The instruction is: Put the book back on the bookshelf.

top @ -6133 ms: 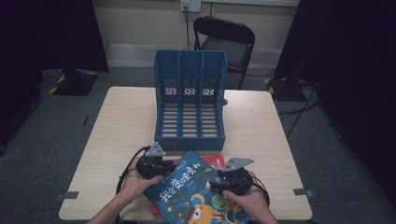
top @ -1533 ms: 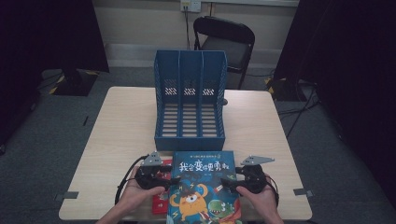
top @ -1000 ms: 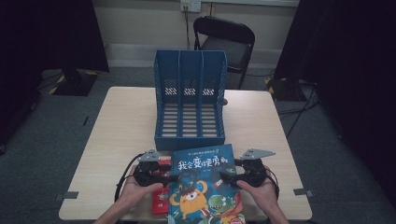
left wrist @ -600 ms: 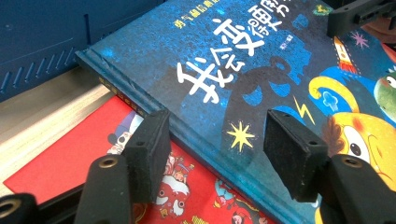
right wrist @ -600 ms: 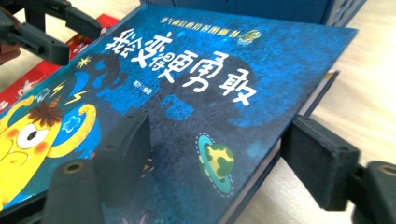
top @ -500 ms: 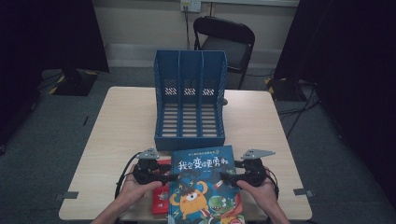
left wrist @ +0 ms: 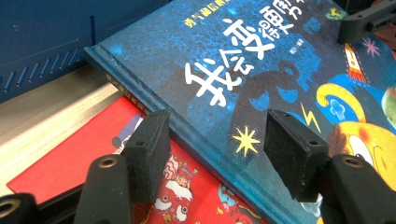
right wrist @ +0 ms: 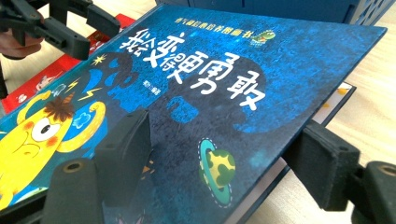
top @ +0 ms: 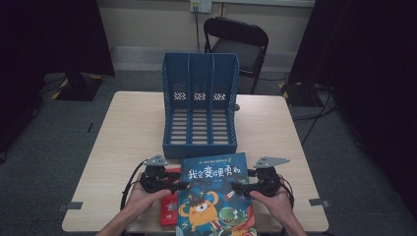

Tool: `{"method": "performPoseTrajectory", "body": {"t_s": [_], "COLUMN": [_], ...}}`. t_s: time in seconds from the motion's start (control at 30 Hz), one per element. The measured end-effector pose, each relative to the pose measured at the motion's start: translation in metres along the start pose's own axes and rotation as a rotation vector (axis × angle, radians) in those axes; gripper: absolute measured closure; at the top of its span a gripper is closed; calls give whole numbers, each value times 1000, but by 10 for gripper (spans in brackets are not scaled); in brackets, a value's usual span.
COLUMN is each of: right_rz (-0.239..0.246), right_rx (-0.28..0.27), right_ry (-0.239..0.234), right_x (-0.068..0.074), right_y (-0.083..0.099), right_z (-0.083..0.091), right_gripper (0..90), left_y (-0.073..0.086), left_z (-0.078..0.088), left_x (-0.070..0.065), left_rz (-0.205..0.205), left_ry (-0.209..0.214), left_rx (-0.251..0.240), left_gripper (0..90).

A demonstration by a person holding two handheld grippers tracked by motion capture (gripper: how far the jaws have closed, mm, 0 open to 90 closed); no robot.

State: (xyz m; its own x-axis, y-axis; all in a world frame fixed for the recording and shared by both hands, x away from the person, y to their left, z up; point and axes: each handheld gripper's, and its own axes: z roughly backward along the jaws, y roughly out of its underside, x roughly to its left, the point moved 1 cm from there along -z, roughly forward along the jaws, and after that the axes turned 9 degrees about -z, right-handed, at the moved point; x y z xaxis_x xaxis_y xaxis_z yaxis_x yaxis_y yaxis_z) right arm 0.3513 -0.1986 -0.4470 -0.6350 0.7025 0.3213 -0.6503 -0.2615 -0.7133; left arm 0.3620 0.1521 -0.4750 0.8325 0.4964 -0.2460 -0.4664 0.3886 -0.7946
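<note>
Book [top: 216,194] unmoved since before, left claw [top: 183,186] and right claw [top: 235,186] open astride its edges.

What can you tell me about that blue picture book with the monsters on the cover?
The blue picture book is a glossy hardcover with white Chinese title characters, a yellow horned monster and a ringed planet. It lies closed, cover up, at the table's near edge, overlapping a red book. The left gripper and right gripper straddle its side edges.

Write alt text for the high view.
A person's two grippers, left gripper and right gripper, straddle the side edges of a blue picture book lying on a red book, on a wooden table before an empty blue file rack.
</note>
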Motion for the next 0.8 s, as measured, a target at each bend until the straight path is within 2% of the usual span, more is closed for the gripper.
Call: {"method": "performPoseTrajectory", "body": {"t_s": [0.1, 0.13, 0.17, 0.2, 0.3, 0.4, 0.43, 0.47, 0.5, 0.53, 0.57, 0.63, 0.7, 0.8], "right_rz": [15, 54, 54, 76, 67, 78, 85, 96, 96, 109, 109, 94, 85, 97], "right_rx": [-4, 9, 9, 22, 11, -4, -10, -10, -10, -17, -17, -5, -10, -28], "right_ry": [7, 38, 38, 63, 64, 60, 57, 57, 57, 60, 60, 79, 70, 85], "right_x": [2, 3, 3, 5, 6, 7, 8, 10, 10, 15, 15, 18, 17, 20], "right_y": [2, 4, 4, 8, 10, 9, 9, 8, 8, 5, 5, 2, 2, 0], "right_z": [2, 3, 3, 2, 1, 3, 2, 2, 2, 0, 0, -2, -4, -1], "right_gripper": [251, 271, 271, 304, 305, 315, 319, 325, 325, 346, 346, 345, 346, 347], "left_y": [0, 0, 0, -1, -2, -1, -1, -1, -1, -1, -1, 1, 1, -2], "left_z": [1, 1, 1, 0, 0, -1, -1, -5, -5, -7, -7, -6, -4, 3], "left_x": [1, 2, 2, 2, 2, 4, 5, 5, 5, 3, 3, 5, 6, 9], "left_rz": [13, 24, 24, 36, 40, 56, 77, 119, 119, 141, 141, 170, 192, 218], "left_ry": [-17, -10, -10, -9, -9, 16, 39, 111, 111, 143, 143, 146, 157, 178], "left_rx": [-4, -11, -11, -13, -9, -23, -30, -45, -45, -44, -44, -51, -72, -117], "left_gripper": [338, 322, 312, 306, 311, 319, 320, 325, 354, 359, 359, 374, 424, 499]}}
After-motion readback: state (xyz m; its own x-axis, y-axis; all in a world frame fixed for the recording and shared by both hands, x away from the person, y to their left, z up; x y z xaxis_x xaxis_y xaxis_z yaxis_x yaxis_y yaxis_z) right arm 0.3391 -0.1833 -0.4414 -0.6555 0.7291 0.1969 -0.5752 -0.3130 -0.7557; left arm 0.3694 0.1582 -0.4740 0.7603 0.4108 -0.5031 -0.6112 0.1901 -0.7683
